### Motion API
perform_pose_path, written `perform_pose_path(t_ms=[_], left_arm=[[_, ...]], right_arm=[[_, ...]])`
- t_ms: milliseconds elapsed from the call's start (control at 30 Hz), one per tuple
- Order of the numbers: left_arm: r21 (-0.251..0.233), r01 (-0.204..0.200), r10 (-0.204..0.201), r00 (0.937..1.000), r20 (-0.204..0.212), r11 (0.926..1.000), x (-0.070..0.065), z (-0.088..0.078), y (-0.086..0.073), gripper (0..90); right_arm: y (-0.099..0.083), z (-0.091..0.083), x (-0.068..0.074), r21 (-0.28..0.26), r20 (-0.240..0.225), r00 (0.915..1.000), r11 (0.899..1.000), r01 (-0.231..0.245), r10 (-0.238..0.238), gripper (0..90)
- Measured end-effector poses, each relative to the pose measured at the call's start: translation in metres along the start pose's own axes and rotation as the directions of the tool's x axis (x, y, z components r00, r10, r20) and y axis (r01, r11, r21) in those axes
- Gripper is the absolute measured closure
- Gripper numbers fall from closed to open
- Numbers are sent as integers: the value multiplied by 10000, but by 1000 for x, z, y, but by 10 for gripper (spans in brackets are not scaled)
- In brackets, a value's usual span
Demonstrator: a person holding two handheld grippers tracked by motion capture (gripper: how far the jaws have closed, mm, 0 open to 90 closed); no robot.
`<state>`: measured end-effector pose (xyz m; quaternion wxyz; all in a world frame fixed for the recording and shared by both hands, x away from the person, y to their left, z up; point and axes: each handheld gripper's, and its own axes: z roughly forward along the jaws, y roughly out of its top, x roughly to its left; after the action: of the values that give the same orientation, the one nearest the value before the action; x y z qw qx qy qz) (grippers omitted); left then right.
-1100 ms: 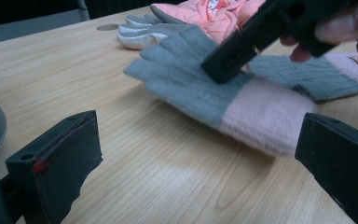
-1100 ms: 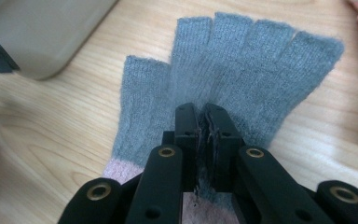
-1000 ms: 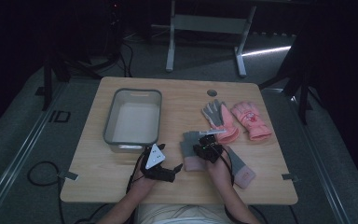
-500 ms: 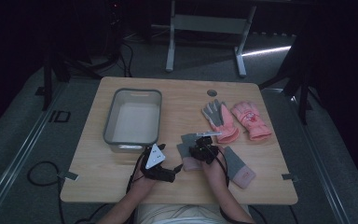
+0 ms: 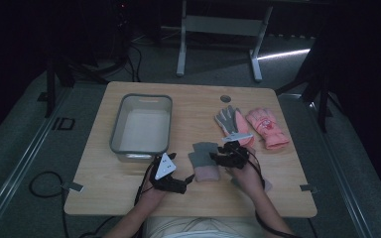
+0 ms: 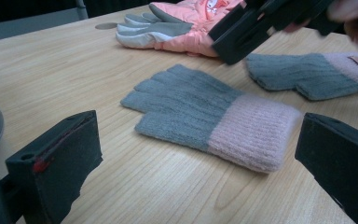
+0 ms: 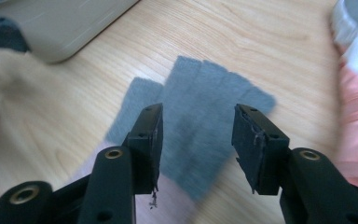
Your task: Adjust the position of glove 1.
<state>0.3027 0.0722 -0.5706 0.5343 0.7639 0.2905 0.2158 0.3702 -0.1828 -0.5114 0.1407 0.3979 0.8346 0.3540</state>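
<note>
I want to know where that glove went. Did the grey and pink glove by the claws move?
Yes. The grey and pink glove slid left, closer to the grey tub. The right claw has just been opening, with nothing between its jaws.

Dark room, grey carpet floor (image 5: 39, 163), white table frame (image 5: 218, 25) behind

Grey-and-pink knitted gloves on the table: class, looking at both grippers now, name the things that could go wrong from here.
1. The right gripper, whose jaws have just been opening, hangs over the near knitted glove with nothing held; closing again could bunch or drag the soft knit.
2. The left gripper stands open at the glove's pink cuff; both grippers working one glove may collide.
3. The second knitted glove lies close and could get swept along.
</note>
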Motion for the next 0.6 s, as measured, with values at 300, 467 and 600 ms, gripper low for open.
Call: perform_pose_path(t_ms=[300, 467, 600], left_arm=[[-8, 31, -31, 10000, 2, 10000, 0, 0, 0, 0], [-6, 51, -50, 10000, 9, 10000, 0, 0, 0, 0], [-8, 73, -73, 10000, -7, 10000, 0, 0, 0, 0]], right_arm=[[-17, -42, -43, 168, -443, 9928, 9936, 1120, -1111, 599], [-39, -56, -58, 723, -587, 9944, 9932, 915, -874, 592], [-58, -59, -65, 1112, -494, 9939, 9884, 1036, -987, 592]])
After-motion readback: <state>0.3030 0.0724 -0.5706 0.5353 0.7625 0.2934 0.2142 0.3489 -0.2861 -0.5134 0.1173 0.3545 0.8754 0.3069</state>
